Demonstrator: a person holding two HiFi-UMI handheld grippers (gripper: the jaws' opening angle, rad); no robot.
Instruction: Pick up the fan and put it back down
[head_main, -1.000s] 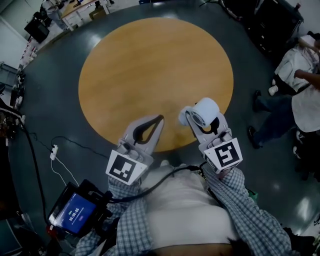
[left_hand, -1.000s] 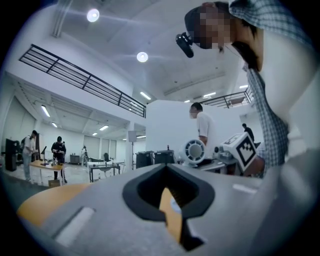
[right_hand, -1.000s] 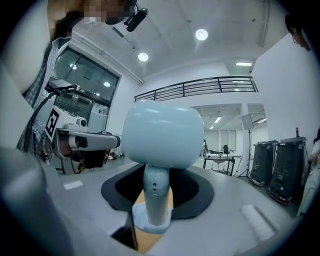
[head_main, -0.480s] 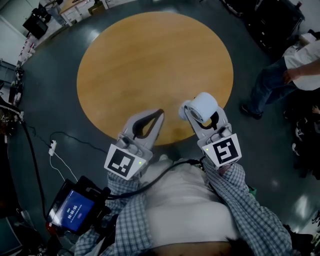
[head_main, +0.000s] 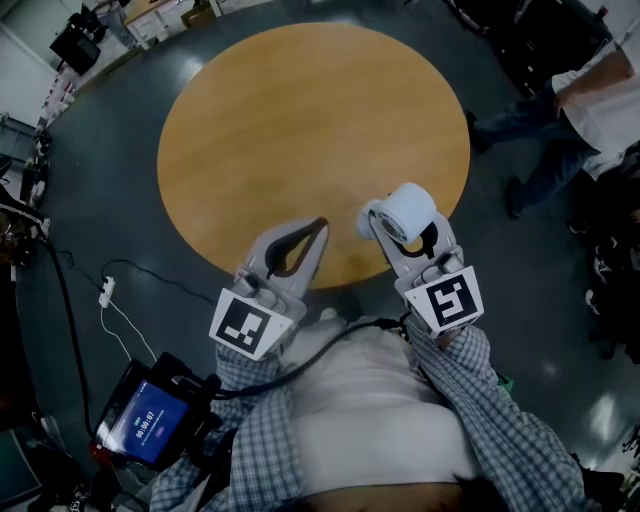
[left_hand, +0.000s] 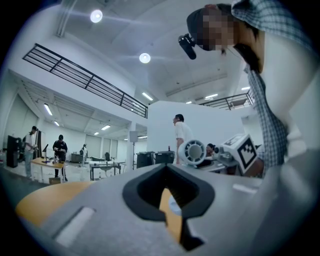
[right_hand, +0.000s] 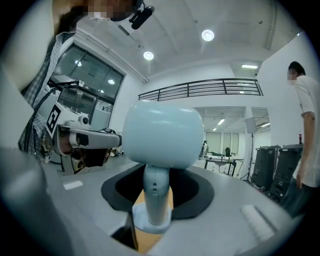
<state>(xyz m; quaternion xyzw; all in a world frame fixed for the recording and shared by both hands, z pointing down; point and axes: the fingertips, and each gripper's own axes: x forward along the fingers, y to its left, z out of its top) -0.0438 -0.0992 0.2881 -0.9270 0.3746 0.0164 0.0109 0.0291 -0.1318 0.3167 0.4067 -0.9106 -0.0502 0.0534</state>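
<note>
A small pale-blue fan (head_main: 405, 213) with a round head, a slim stem and a disc base stands upright between the jaws of my right gripper (head_main: 393, 233), which is shut on the stem. The right gripper view shows the stem (right_hand: 156, 192) gripped just above the base. The fan hangs over the near edge of the round wooden table (head_main: 300, 120); whether its base touches the wood I cannot tell. My left gripper (head_main: 319, 227) is beside it to the left, level, shut and empty. In the left gripper view the fan (left_hand: 192, 151) shows to the right.
A device with a blue screen (head_main: 147, 418) hangs at my left hip. A white cable and plug strip (head_main: 108, 300) lie on the dark floor at the left. A person (head_main: 590, 85) stands at the far right beside dark equipment.
Both grippers and the fan keep their places. The person at the right has walked from the table's right side toward the upper right.
</note>
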